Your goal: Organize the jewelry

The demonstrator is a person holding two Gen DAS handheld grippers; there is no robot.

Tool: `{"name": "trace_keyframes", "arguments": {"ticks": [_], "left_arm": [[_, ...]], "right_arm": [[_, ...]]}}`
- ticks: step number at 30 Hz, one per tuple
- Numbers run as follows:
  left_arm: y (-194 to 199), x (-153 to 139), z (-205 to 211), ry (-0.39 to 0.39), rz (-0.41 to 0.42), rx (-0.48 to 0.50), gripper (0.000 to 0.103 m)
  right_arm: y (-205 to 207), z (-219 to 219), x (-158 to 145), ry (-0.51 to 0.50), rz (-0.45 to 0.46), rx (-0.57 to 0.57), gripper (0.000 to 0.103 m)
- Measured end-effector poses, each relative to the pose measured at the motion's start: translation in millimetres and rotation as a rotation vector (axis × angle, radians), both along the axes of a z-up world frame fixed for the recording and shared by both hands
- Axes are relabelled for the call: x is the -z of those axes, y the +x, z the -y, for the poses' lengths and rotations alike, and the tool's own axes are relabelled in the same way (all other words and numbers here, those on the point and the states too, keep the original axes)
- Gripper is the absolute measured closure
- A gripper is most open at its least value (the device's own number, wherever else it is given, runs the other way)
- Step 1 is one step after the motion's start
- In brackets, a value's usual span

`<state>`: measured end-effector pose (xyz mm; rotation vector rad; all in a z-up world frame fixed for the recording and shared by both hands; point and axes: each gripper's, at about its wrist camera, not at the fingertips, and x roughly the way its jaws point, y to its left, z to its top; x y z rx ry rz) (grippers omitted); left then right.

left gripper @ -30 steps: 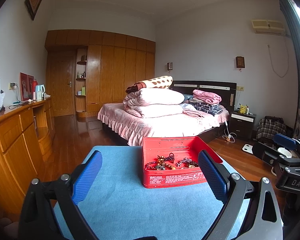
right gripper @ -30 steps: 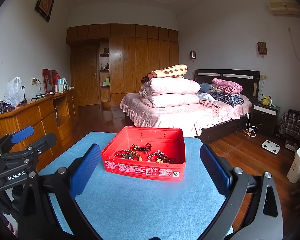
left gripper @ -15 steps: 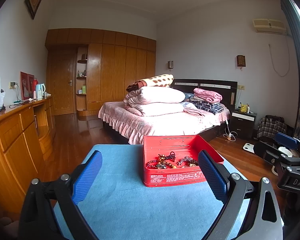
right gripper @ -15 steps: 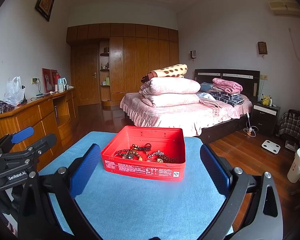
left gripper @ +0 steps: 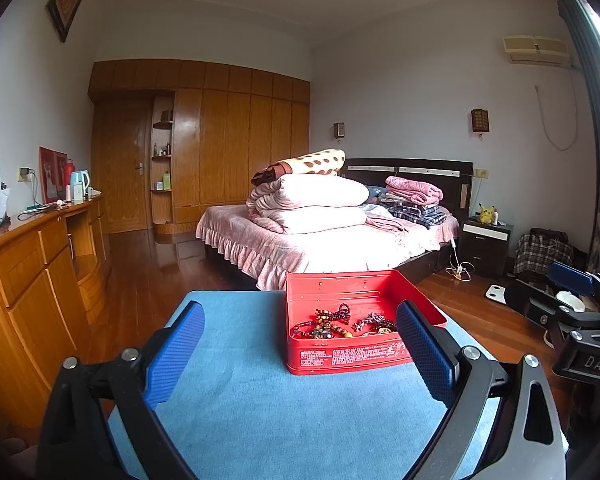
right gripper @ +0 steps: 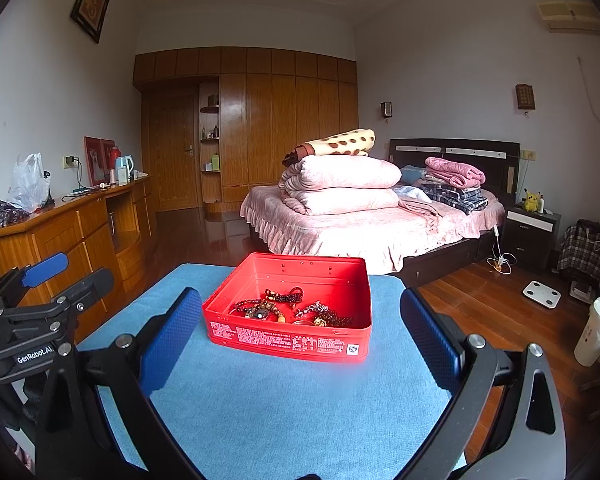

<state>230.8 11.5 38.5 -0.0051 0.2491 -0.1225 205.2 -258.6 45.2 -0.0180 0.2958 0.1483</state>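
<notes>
Left wrist view looks out over the blue-covered counter (left gripper: 300, 420), where a red tin box (left gripper: 352, 356) sits toward the far right part, its lid off. Beaded jewelry (left gripper: 332, 326) lies tangled on the box floor. The left claw (left gripper: 300, 356) is spread wide, gripping nothing, hanging short of the box; its right blue finger (left gripper: 424, 348) overlaps the box's right corner in this view. From the right wrist view, the right claw (right gripper: 300, 340) is likewise wide apart and empty, the box (right gripper: 292, 340) framed between its fingers, jewelry (right gripper: 284, 308) inside. The left claw (right gripper: 40, 300) shows off to the side. Behind stands a bed (right gripper: 360, 228) piled with folded quilts.
</notes>
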Motion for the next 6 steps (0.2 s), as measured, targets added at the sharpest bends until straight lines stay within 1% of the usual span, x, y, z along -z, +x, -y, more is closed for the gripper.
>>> {"name": "trace_keyframes", "arguments": {"ticks": [6], "left_arm": [[-0.1, -0.5, 0.4, 0.001, 0.000, -0.001, 0.008]], "right_arm": [[-0.2, 0.0, -0.3, 0.000, 0.001, 0.000, 0.006]]}}
